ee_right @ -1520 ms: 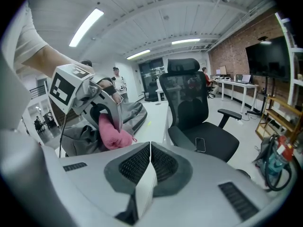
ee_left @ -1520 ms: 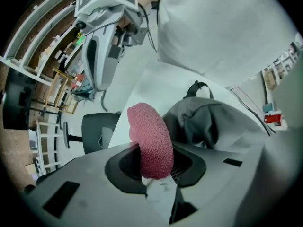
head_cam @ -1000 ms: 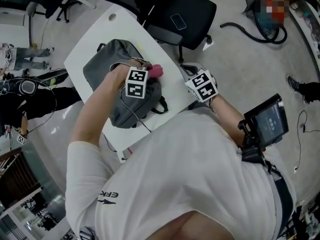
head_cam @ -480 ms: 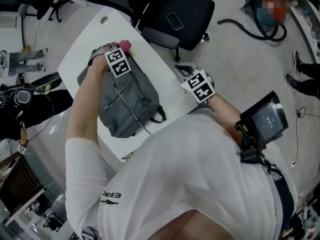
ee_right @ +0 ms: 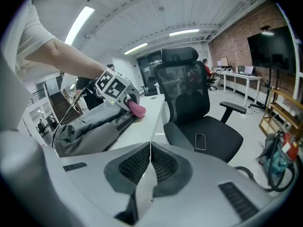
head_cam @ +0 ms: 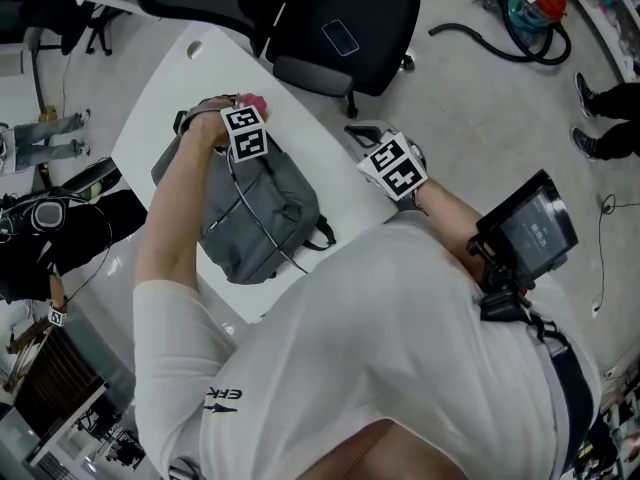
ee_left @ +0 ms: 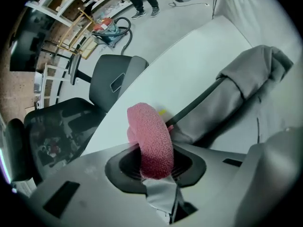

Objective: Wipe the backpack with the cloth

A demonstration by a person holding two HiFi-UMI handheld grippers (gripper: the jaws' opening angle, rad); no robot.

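A grey backpack (head_cam: 250, 213) lies on the white table (head_cam: 190, 68). My left gripper (head_cam: 247, 118) is shut on a pink cloth (head_cam: 255, 101) at the backpack's far top end, next to its handle. In the left gripper view the rolled cloth (ee_left: 151, 141) sticks out between the jaws, with the backpack (ee_left: 246, 89) and a dark strap to the right of it. My right gripper (head_cam: 365, 136) hangs off the table's right edge, shut and empty. Its own view shows the right gripper (ee_right: 150, 162) with the jaws pressed together, the backpack (ee_right: 90, 126) and the cloth (ee_right: 138, 109) to the left.
A black office chair (head_cam: 340, 28) with a phone (head_cam: 341, 38) on its seat stands just beyond the table. A hose (head_cam: 500, 38) lies on the floor at the far right. Headphones (head_cam: 40, 183) and dark gear sit to the table's left.
My left gripper carried the pink cloth from the backpack's right side up along it to its far top end. The right gripper has hardly moved.
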